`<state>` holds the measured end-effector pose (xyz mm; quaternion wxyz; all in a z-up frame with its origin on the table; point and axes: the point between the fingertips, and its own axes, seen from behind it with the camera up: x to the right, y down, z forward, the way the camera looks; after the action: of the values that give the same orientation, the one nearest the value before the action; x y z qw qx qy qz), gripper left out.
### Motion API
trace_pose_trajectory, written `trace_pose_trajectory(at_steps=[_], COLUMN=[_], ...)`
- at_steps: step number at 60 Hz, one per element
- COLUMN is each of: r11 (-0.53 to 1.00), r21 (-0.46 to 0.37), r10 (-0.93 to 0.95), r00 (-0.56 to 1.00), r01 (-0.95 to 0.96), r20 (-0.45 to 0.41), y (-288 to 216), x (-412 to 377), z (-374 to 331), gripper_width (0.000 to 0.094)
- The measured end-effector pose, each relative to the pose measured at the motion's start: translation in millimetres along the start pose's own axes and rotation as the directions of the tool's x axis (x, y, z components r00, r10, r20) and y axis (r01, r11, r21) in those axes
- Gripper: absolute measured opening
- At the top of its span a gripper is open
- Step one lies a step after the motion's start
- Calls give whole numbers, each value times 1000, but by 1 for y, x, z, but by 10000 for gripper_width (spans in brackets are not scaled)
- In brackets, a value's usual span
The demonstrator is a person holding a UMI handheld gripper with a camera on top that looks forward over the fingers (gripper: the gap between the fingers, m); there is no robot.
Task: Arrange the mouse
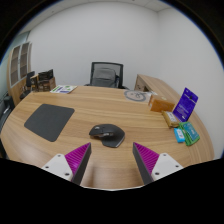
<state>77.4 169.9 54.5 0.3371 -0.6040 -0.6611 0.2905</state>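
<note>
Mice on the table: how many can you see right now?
1. The mouse sits on the table just ahead of the open gripper, to the right of the mousepad. Another could be hidden behind the clutter at the far right.

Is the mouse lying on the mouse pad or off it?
Off it. The black mouse rests on the bare wooden table, right of the dark mouse pad, just ahead of the open gripper.
</note>
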Motion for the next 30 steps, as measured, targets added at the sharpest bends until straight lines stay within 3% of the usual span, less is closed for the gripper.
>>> trace_pose_trajectory(at_steps=[30], r11=[999], r21=[-47], r10=[22], r00=[1000], r01=[-23], r20=[-18], y=[-3], x=[3], z=[69], gripper_width=[851])
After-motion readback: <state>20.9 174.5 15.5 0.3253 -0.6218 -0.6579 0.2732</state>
